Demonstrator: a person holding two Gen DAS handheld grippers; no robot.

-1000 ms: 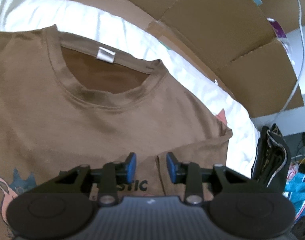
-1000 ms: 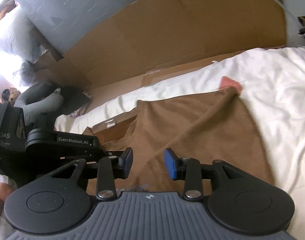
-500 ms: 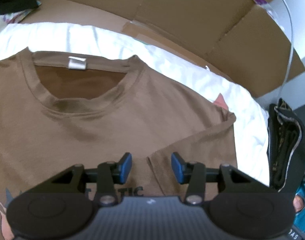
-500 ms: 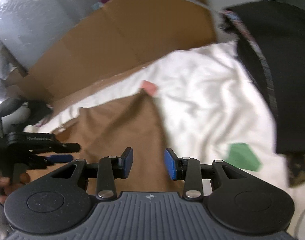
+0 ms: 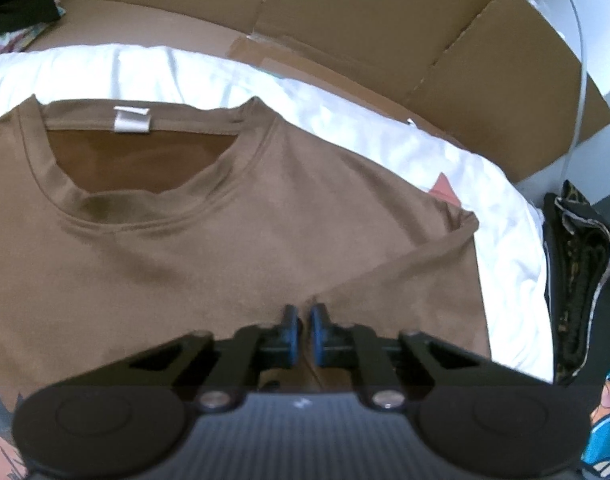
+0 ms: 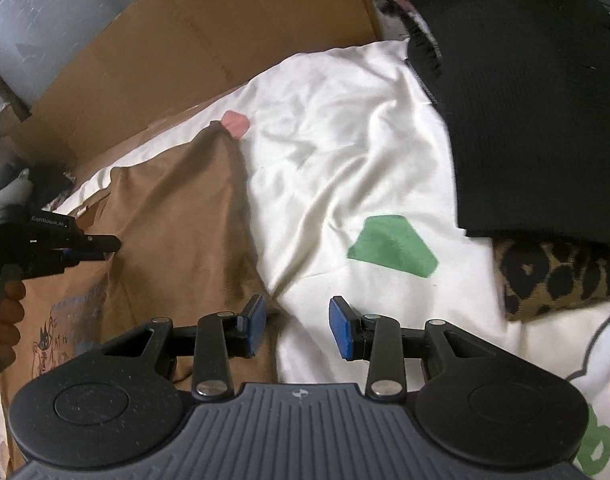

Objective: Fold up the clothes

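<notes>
Left claw [image 5: 303, 330] pinches brown T-shirt [image 5: 225, 248] (sleeve folded inward)

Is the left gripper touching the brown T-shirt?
Touching. The left wrist view shows the left gripper nearly closed on the brown T-shirt at the folded sleeve's edge.

Left gripper [image 5: 303, 330] fingers closed on sleeve [image 5: 405, 292] — right gripper [image 6: 297, 326] fingers spread wider.
</notes>
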